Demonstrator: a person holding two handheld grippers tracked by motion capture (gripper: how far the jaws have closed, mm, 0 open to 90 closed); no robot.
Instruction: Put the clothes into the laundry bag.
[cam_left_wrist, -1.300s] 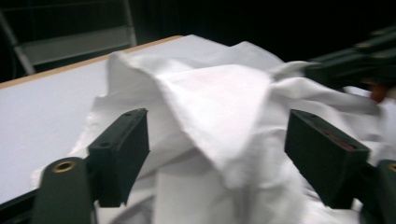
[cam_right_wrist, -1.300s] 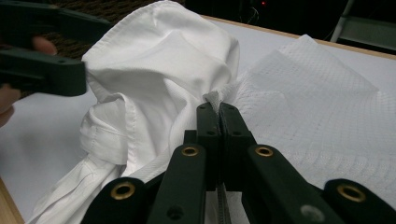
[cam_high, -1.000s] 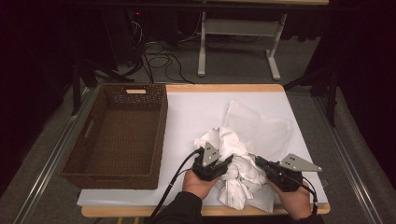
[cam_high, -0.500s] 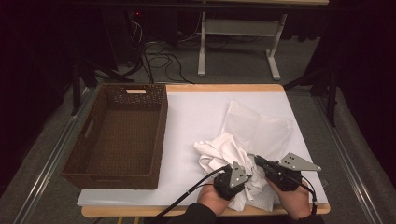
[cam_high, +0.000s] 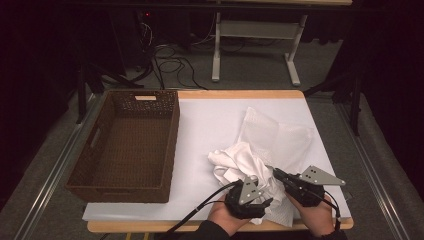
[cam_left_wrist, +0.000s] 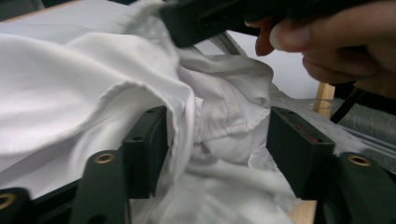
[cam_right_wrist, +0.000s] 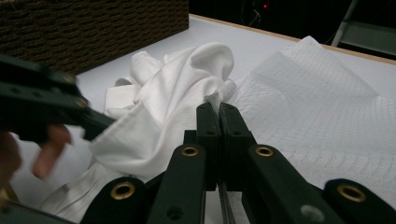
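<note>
In the high view, a crumpled white garment (cam_high: 239, 162) is seen at lower centre of the frame, lying on the white-covered tabletop (cam_high: 210, 125) and partly over a waffle-textured cloth (cam_high: 280, 137) spread to its right. An empty wicker basket (cam_high: 127, 145) is set at centre left, apart from the cloths. The left claw (cam_high: 262, 199) is held at the garment's near edge, and the right claw (cam_high: 275, 172) is placed just beside it at lower right.

In the left gripper view, the left claw (cam_left_wrist: 217, 135) is shown with its 2 jaws spread, a bunched fold of the garment (cam_left_wrist: 84, 88) lying between them but not yet pinched. The other hand (cam_left_wrist: 336, 42) is seen at upper right.

In the right gripper view, the right claw (cam_right_wrist: 218, 109) is shown pressed together on a thin edge of fabric, apparently the textured cloth (cam_right_wrist: 327, 107) where it meets the garment (cam_right_wrist: 177, 88); which of the 2 is pinched cannot be told for certain.

The garment is judged light, soft and limp; it would sag and slip unless a thick fold or hem is taken.
</note>
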